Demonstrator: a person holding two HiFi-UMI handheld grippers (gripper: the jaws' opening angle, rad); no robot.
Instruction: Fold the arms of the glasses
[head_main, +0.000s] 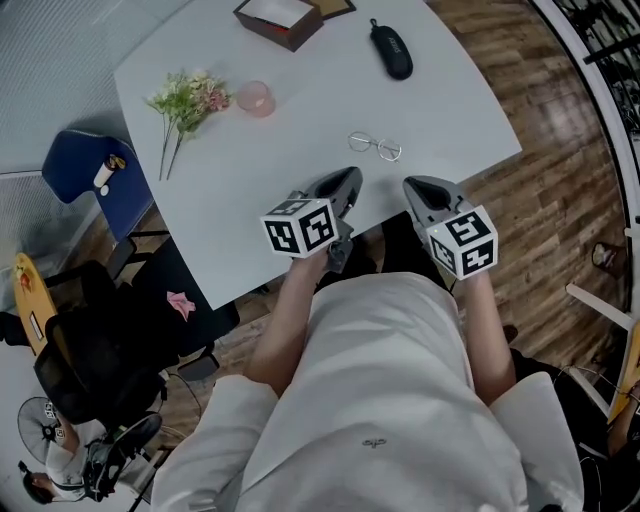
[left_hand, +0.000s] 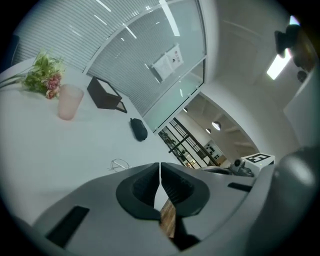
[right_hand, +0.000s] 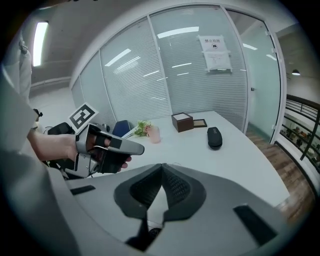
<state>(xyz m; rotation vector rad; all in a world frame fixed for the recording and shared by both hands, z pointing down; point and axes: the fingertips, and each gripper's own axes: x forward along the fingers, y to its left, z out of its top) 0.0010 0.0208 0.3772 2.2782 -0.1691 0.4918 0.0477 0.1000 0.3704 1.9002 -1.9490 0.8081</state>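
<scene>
Thin wire-framed glasses (head_main: 375, 146) lie on the white table (head_main: 300, 150), arms spread; in the left gripper view the glasses (left_hand: 119, 165) show small, just left of the jaws. My left gripper (head_main: 351, 179) hovers near the table's front edge, short of the glasses, jaws shut with nothing between them (left_hand: 160, 165). My right gripper (head_main: 412, 187) hangs beside it to the right, also short of the glasses, jaws shut and empty (right_hand: 162, 165). The right gripper view shows the left gripper (right_hand: 107, 147) held in a hand.
A black glasses case (head_main: 391, 48) lies at the far right of the table, a brown box (head_main: 280, 18) at the back. A pink cup (head_main: 256, 98) and a flower bunch (head_main: 188, 100) stand to the left. A blue chair (head_main: 95, 175) sits beyond the left edge.
</scene>
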